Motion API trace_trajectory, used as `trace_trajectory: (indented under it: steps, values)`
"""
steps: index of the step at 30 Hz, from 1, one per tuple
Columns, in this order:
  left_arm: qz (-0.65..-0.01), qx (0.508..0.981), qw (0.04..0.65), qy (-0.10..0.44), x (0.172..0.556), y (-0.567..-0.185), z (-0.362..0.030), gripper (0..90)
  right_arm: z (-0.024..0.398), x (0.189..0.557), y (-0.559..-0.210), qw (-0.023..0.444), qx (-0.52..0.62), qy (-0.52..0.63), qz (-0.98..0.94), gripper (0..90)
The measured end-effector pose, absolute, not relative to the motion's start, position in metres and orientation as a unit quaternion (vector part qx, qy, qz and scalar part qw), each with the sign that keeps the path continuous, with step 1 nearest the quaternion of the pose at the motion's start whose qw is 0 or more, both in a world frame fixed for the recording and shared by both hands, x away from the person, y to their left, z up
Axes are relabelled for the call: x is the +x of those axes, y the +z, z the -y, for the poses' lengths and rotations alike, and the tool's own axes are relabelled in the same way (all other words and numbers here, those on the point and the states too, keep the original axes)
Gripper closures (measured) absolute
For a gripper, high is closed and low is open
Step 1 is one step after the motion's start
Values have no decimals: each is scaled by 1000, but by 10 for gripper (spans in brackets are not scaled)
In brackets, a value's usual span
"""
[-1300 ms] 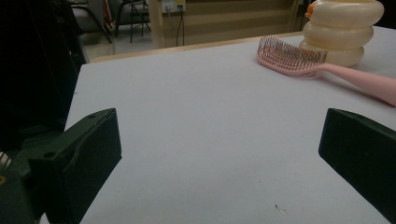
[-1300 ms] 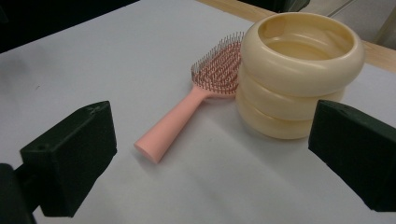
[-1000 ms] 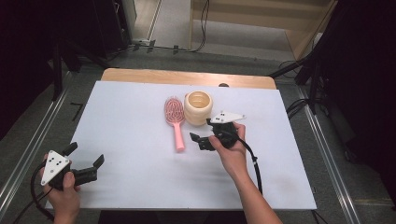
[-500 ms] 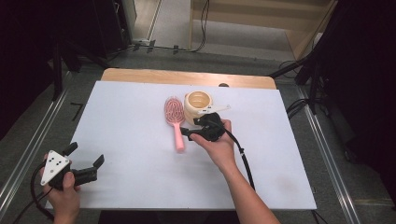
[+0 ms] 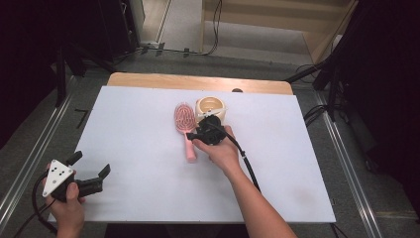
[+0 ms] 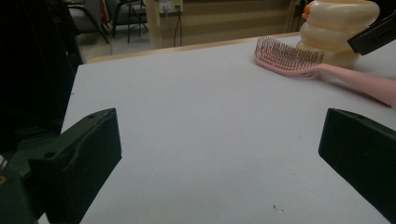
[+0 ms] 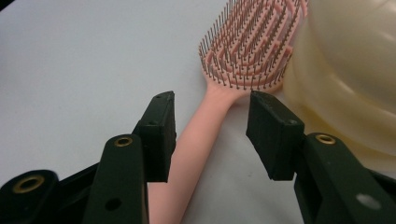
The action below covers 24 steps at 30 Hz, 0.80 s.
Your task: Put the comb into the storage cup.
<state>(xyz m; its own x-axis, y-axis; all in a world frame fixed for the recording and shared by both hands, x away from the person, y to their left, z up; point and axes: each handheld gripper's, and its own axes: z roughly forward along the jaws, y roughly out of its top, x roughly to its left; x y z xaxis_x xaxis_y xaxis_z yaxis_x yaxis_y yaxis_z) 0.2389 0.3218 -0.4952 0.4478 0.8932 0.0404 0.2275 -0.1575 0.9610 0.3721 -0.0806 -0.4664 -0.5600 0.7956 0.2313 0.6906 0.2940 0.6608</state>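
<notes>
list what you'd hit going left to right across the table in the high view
left gripper near the table's left front corner → pink hairbrush lying flat → right gripper, its jaws just closing around the brush handle, not yet pressing on it → cream ribbed pot beside the brush head → bare white table

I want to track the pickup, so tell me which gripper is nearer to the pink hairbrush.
Right. The right gripper straddles the pink hairbrush at its handle, jaws just closing, pads not yet pressing it. The left gripper sits open at the table's near left corner, far from the brush.
</notes>
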Motion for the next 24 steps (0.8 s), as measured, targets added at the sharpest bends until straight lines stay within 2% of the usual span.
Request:
trace_trajectory:
  steps: [8, 24]
  values:
    - [-408, 686, 505, 330, 239, -495, -322, 0, 74, 384, -477, 28, 501, 359, -787, 501]
    - [-407, 687, 504, 329, 239, -495, -322, 0, 55, 395, -488, 47, 515, 323, -793, 505]
